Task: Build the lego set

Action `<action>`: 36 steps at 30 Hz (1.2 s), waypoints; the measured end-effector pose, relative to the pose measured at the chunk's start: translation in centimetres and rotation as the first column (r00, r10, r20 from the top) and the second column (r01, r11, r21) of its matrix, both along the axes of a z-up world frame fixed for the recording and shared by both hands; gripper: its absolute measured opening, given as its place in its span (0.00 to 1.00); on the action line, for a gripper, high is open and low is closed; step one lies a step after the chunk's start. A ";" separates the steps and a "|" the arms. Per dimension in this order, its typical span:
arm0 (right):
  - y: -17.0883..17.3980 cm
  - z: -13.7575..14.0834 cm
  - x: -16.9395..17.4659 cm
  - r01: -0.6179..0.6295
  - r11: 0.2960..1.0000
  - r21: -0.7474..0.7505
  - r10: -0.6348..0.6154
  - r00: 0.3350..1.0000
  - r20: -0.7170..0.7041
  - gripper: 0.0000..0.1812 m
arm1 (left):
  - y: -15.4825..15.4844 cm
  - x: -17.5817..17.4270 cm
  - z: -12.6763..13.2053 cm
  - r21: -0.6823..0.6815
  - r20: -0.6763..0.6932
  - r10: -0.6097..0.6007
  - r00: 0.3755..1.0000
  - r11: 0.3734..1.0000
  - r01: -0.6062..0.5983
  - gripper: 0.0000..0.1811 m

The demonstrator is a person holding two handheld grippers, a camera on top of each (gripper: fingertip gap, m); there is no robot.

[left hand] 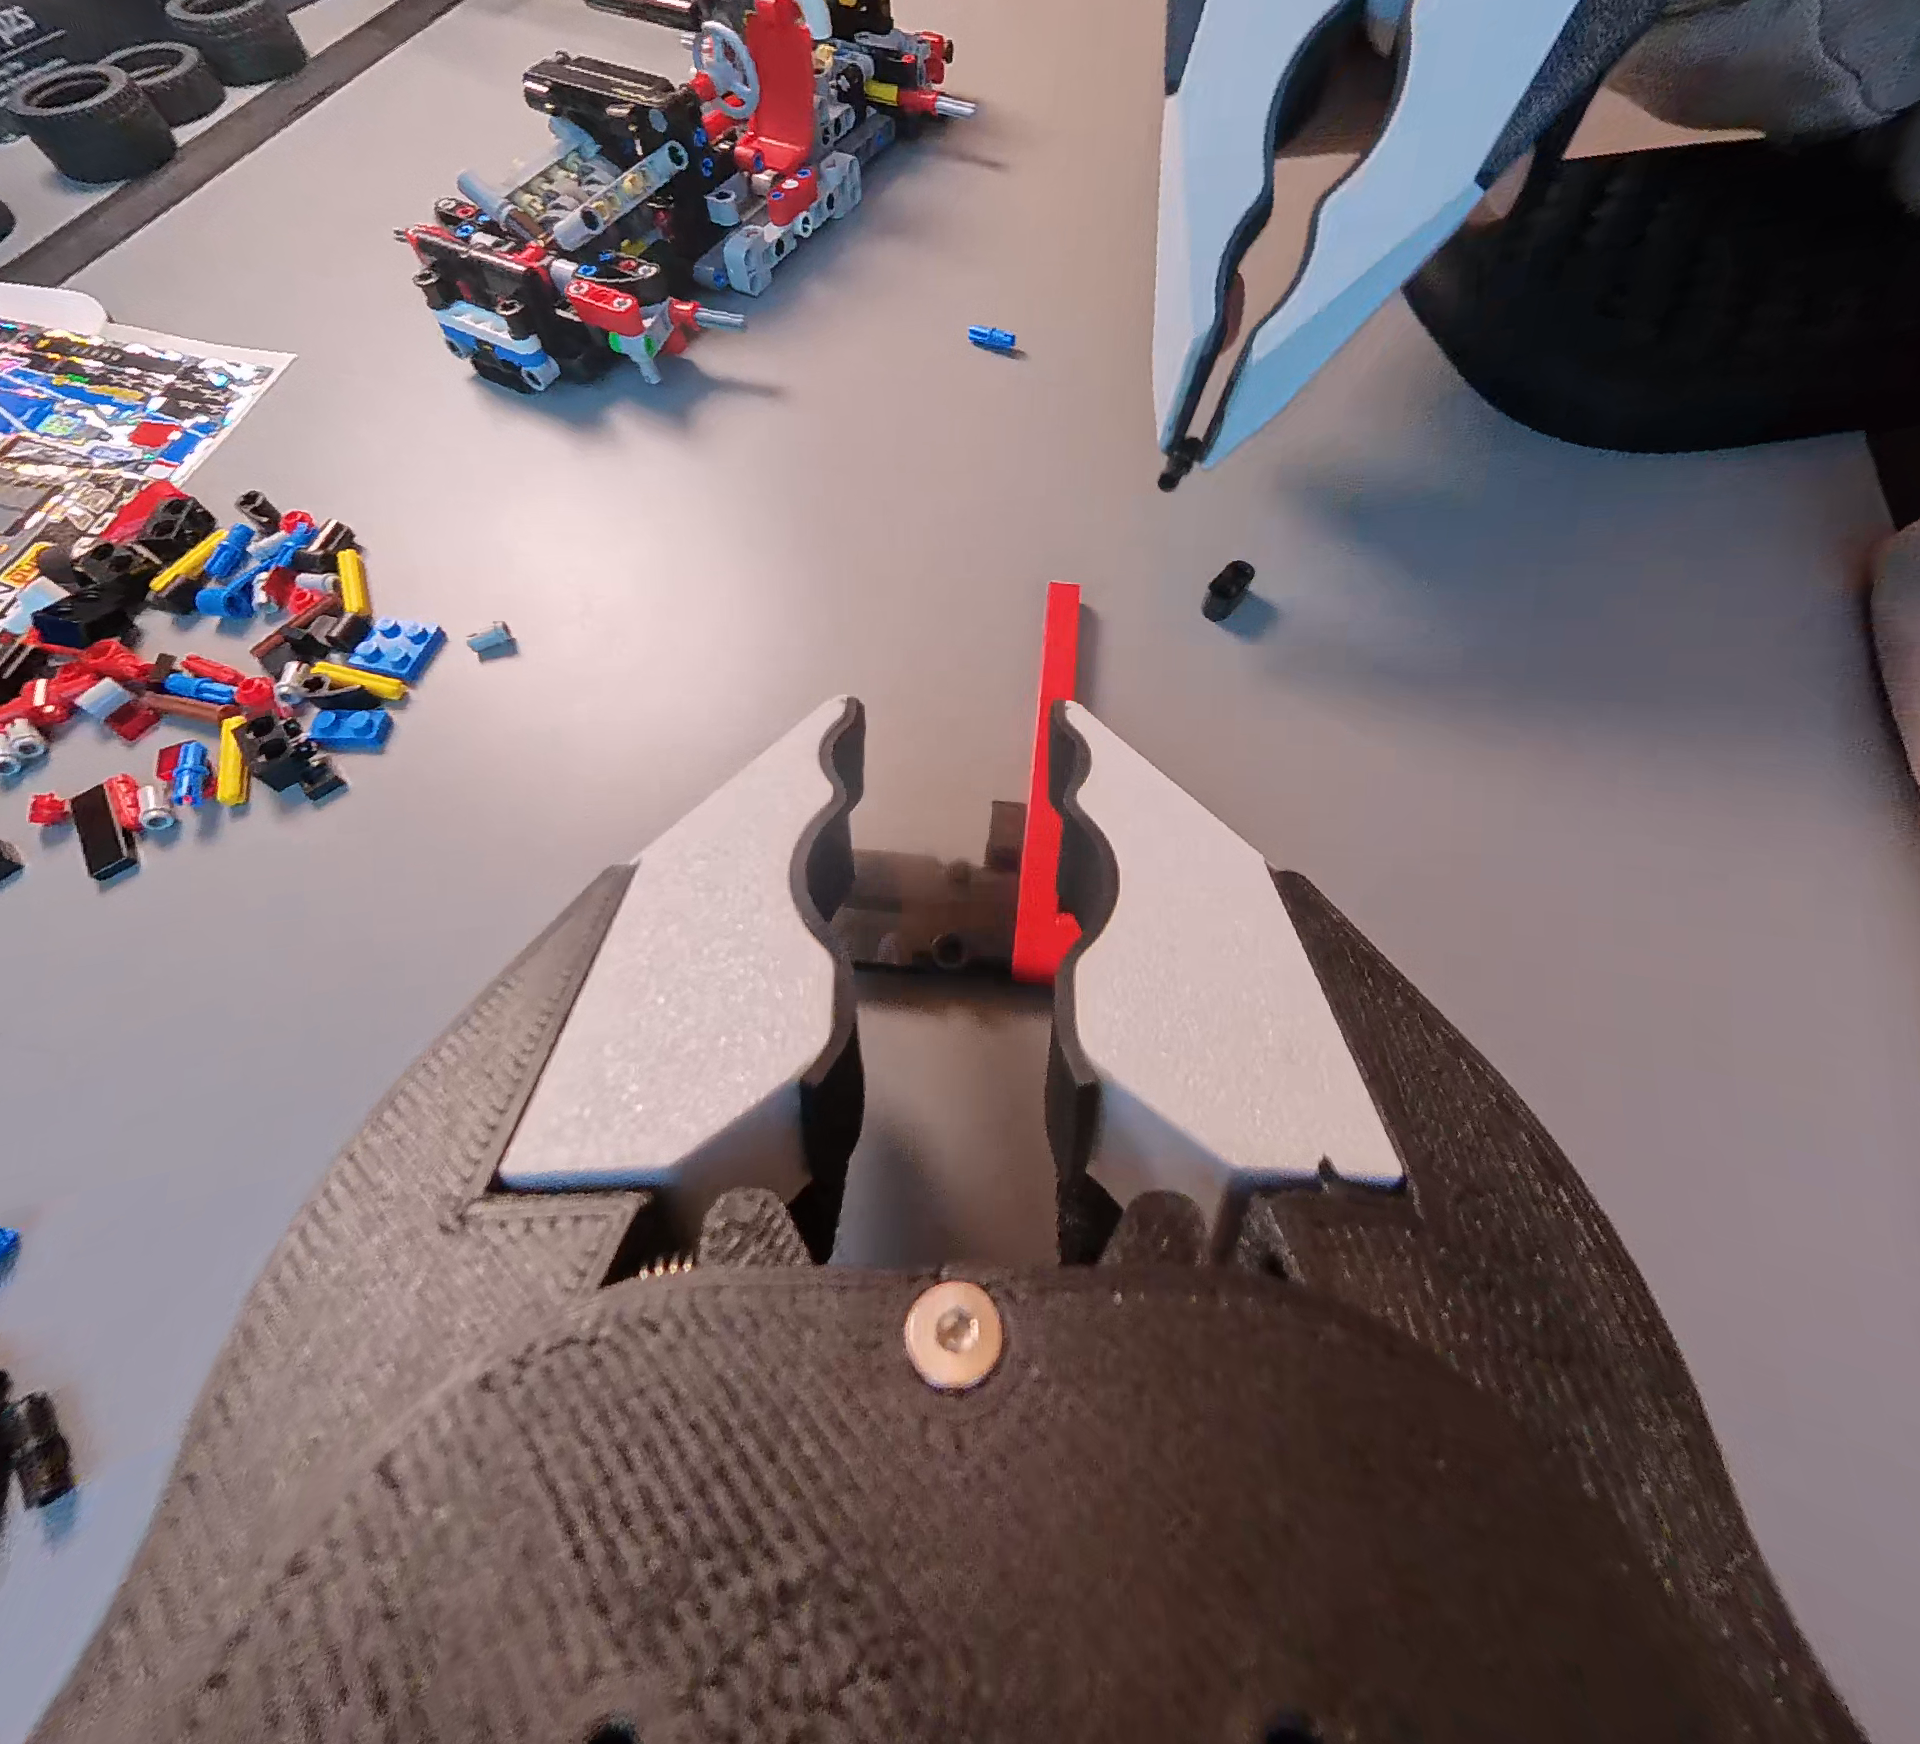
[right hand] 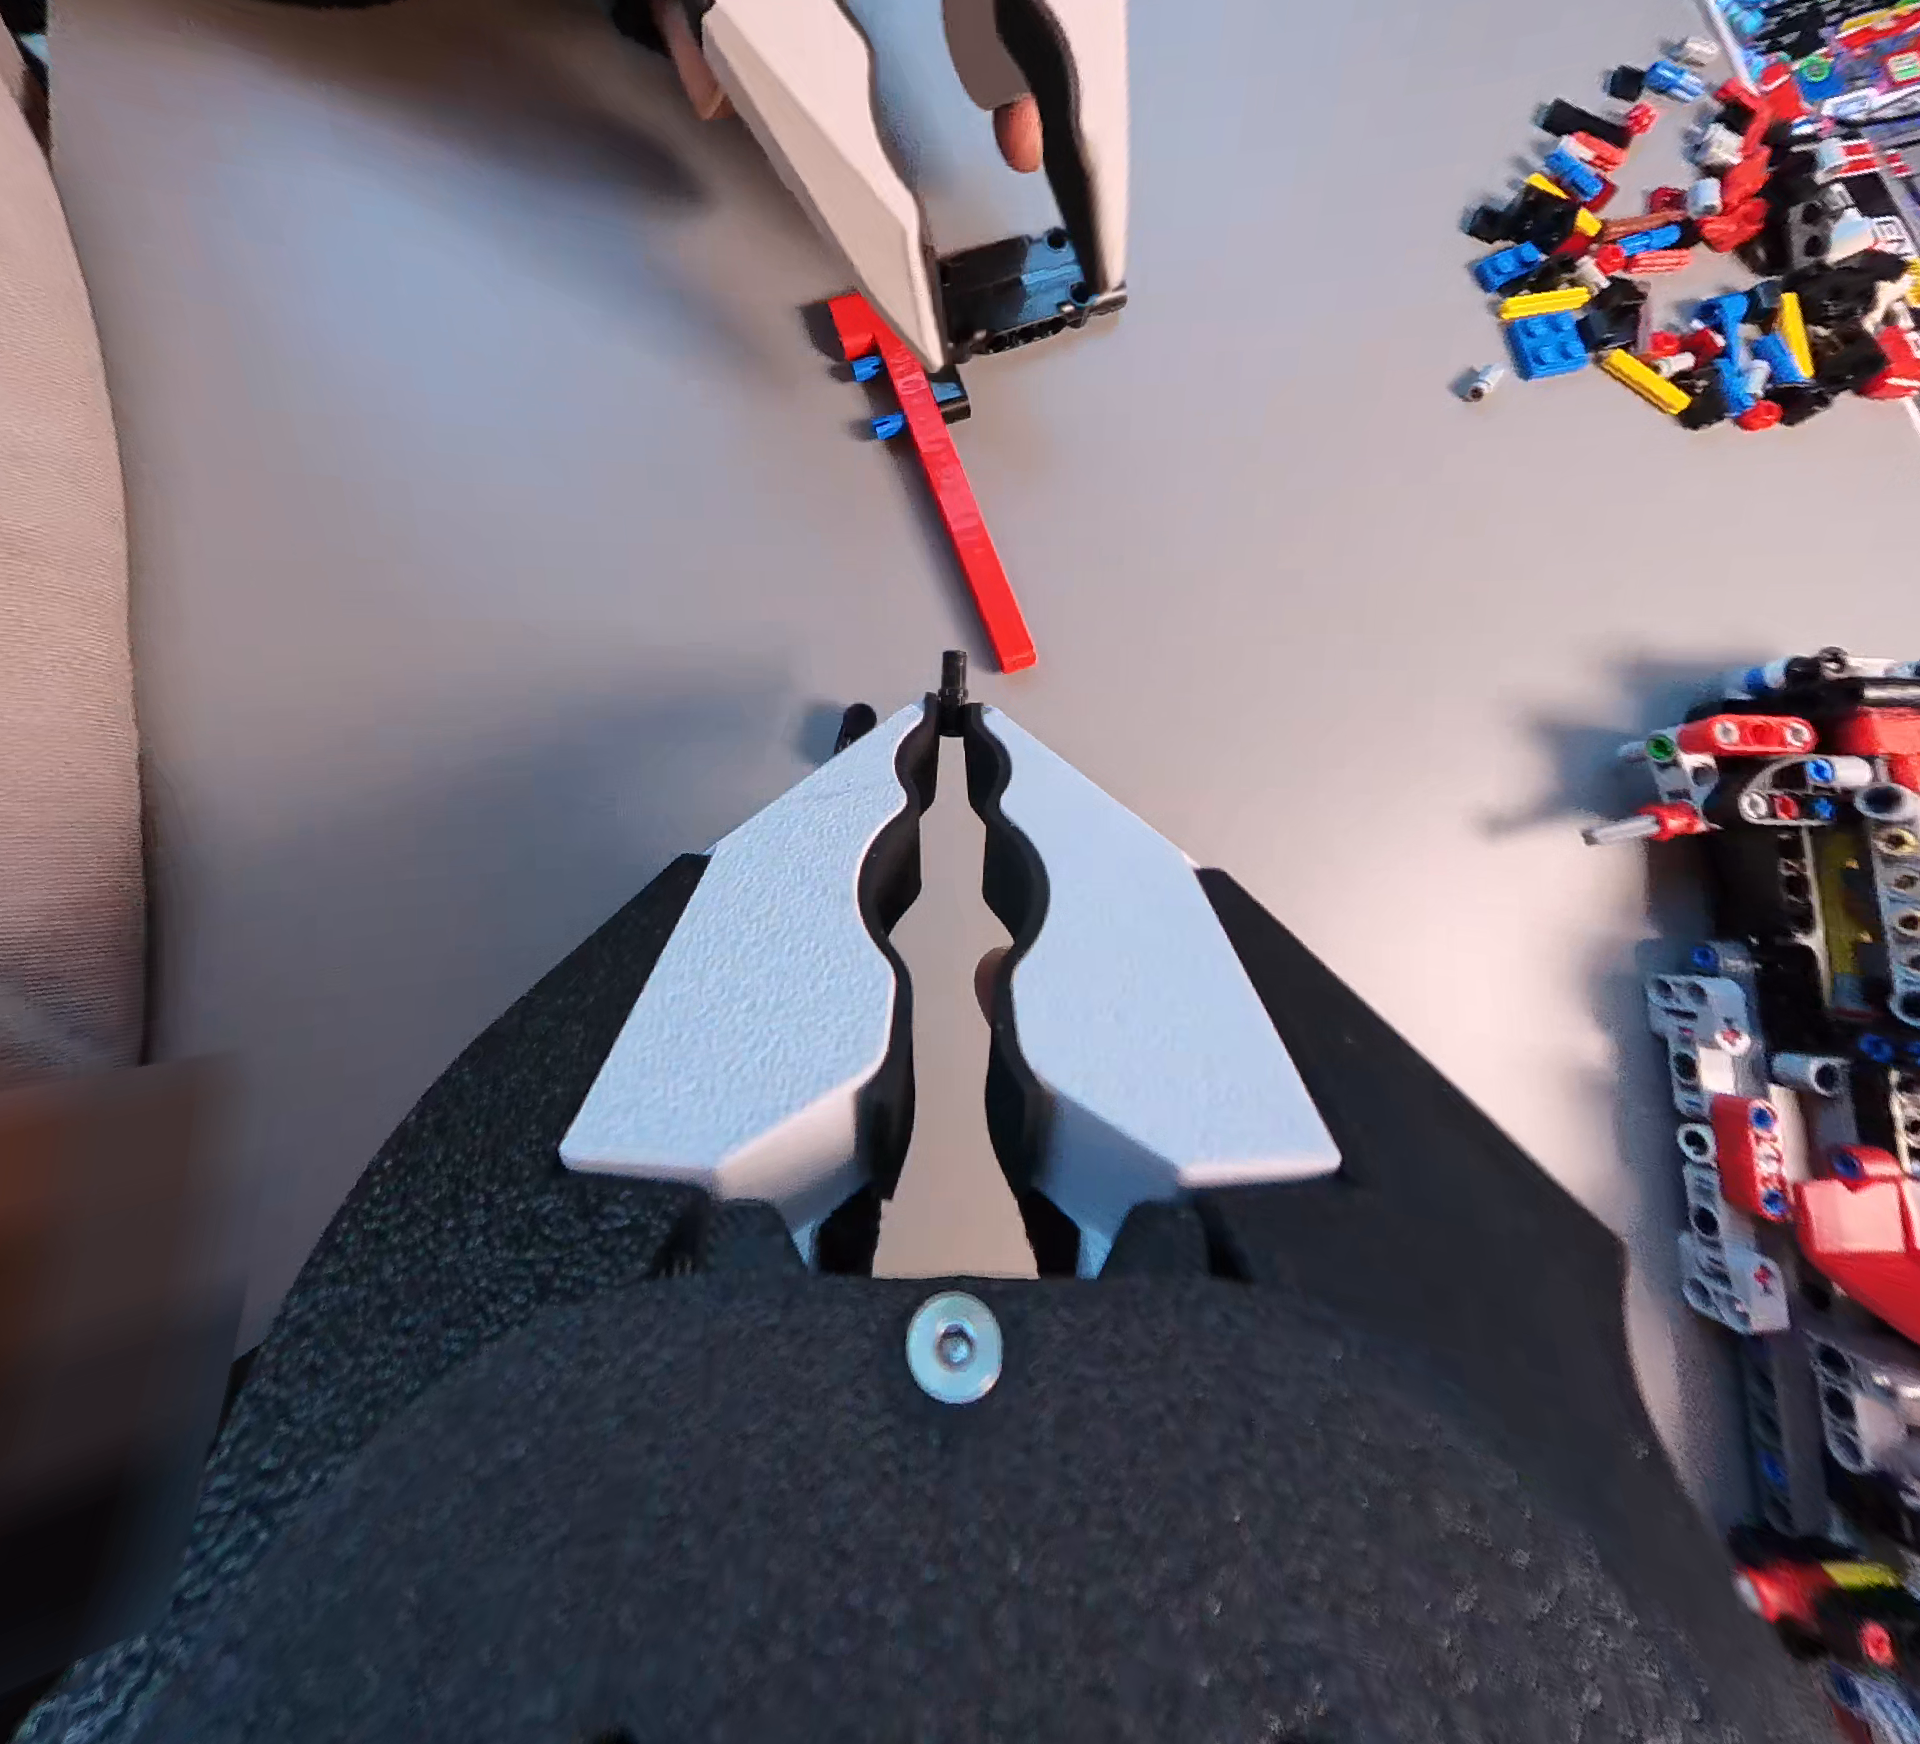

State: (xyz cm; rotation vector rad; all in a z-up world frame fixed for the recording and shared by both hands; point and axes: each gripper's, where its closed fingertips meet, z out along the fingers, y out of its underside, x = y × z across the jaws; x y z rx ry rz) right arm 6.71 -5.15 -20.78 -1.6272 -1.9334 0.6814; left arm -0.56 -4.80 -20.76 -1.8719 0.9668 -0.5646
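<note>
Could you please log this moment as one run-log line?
left gripper: shut on black-and-red sub-assembly | right gripper: shut on small black pin, near red beam | car chassis: untouched

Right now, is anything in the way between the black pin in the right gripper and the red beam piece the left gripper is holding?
Nothing visible. The black pin in the right gripper sits just short of the red beam tip, with bare table between. The left gripper holds the far end.
</note>
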 end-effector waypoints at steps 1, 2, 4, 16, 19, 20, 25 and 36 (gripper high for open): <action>0.0 0.2 0.3 0.005 1.000 0.002 -0.005 1.000 0.003 0.01 | -0.3 0.3 0.0 -0.001 0.001 -0.018 1.000 1.000 0.018 0.18; 0.0 0.3 0.6 0.005 1.000 0.005 -0.005 1.000 0.010 0.01 | -0.6 0.7 0.0 -0.004 0.003 -0.041 0.999 0.999 0.041 0.16; -0.4 0.4 0.9 0.004 1.000 0.005 -0.004 1.000 0.012 0.01 | -1.6 1.8 0.1 -0.014 0.018 -0.103 0.995 0.995 0.103 0.12; -3.7 0.9 -1.9 -0.092 0.995 -0.036 0.087 0.991 -0.105 0.01 | -4.2 5.7 2.0 -0.032 0.184 -0.241 0.953 0.967 0.251 0.04; -4.0 1.4 -2.2 -0.109 0.993 -0.035 0.104 0.986 -0.132 0.01 | -4.3 5.8 1.9 -0.029 0.175 -0.249 0.953 0.966 0.258 0.02; -4.0 1.6 -2.3 -0.110 0.993 -0.032 0.105 0.985 -0.140 0.01 | -4.4 5.8 1.9 -0.029 0.176 -0.251 0.952 0.965 0.260 0.02; -3.9 2.7 -2.5 -0.109 0.993 -0.038 0.098 0.970 -0.225 0.01 | -4.3 5.6 2.7 -0.045 0.239 -0.244 0.940 0.964 0.262 0.01; -4.5 7.1 -3.5 -0.142 0.986 -0.088 0.080 0.865 -0.495 0.01 | -4.8 5.0 6.9 -0.098 0.582 -0.240 0.777 0.927 0.361 0.01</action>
